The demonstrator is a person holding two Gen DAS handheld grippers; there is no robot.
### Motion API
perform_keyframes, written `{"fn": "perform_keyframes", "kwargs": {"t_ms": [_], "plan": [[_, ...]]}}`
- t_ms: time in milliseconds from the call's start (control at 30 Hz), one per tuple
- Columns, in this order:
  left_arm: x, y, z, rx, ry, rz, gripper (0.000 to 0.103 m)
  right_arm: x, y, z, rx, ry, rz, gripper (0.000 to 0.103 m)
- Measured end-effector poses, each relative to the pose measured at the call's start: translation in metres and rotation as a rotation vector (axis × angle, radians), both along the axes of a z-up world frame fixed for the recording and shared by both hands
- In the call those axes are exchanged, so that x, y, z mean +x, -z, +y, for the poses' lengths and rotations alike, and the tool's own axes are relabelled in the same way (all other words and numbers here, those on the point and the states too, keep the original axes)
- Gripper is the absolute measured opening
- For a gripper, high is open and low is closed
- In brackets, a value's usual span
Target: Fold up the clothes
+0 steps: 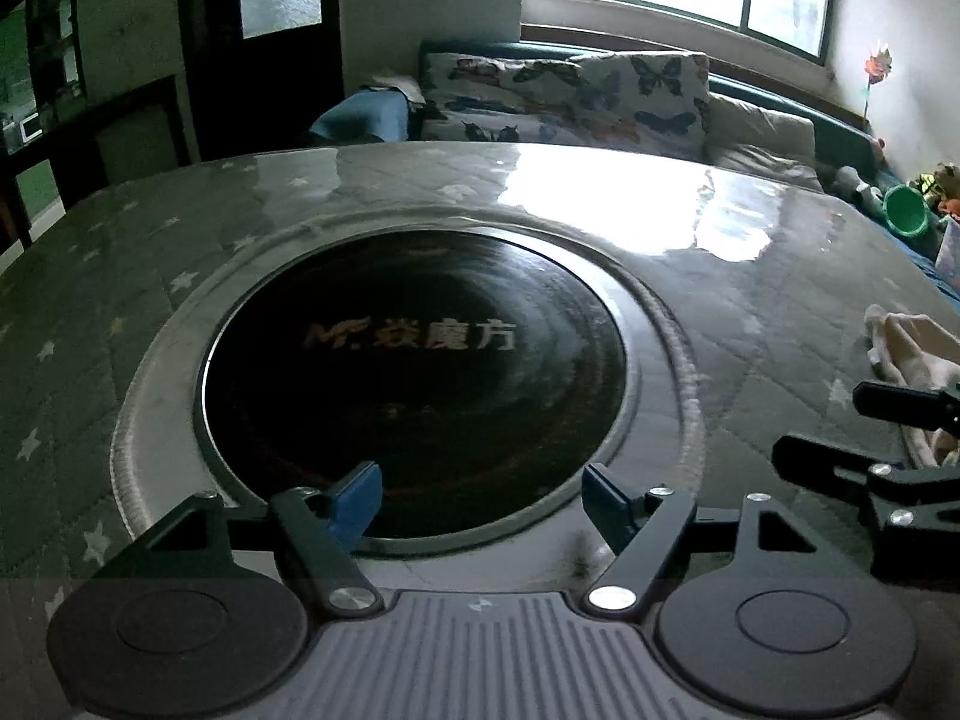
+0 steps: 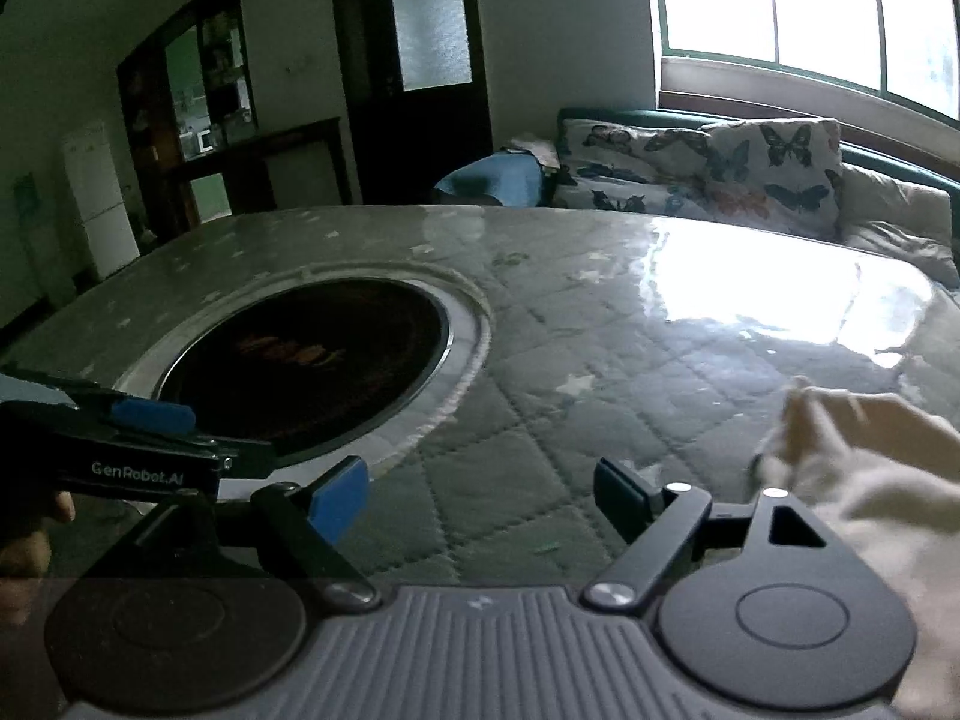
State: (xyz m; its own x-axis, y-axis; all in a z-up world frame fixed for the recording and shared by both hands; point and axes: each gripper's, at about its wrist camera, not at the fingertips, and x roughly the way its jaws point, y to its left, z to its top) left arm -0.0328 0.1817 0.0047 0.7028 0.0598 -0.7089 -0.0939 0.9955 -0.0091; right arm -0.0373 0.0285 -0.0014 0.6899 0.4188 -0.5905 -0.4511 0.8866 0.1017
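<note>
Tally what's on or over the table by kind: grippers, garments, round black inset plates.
Grippers: 2, the left gripper and the right gripper, both empty
Garments: 1, the cream garment
Black round plates: 1, the black plate
Total: 4

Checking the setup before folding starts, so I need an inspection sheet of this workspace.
Surface: table under a quilted star-print cover with a glossy clear sheet; round black hotplate set in its middle.
Job's things: pale garment crumpled at the right edge, unfolded.
Clutter: nothing seen on the table.
Grippers: left gripper open, empty, over the hotplate; right gripper open, empty, beside the garment.
Cables: nothing seen.
Surroundings: sofa with butterfly cushions, window, dark door, green bucket.
</note>
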Motion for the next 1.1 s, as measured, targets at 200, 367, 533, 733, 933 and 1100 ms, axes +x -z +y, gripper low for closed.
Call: {"fn": "perform_keyframes", "kwargs": {"t_ms": [200, 367, 533, 733, 933, 1100], "plan": [[0.001, 0.007, 0.011, -0.003, -0.038, -0.024, 0.081, 0.000, 0.010, 0.013, -0.002, -0.015, -0.001, 0.085], [0.000, 0.009, 0.014, -0.006, -0.053, -0.051, 0.088, 0.004, 0.013, 0.019, 0.002, -0.005, -0.001, 0.090], [0.002, 0.012, 0.015, 0.016, -0.058, -0.059, 0.093, 0.008, 0.015, 0.027, -0.006, -0.014, 0.012, 0.092], [0.003, 0.015, 0.023, 0.020, -0.091, -0.072, 0.096, 0.015, 0.016, 0.039, -0.013, 0.002, 0.024, 0.099], [0.006, 0.016, 0.032, 0.015, -0.121, -0.077, 0.100, 0.020, 0.017, 0.051, -0.027, -0.002, 0.027, 0.103], [0.008, 0.016, 0.034, 0.011, -0.116, -0.077, 0.103, 0.021, 0.018, 0.054, -0.038, -0.005, 0.032, 0.103]]}}
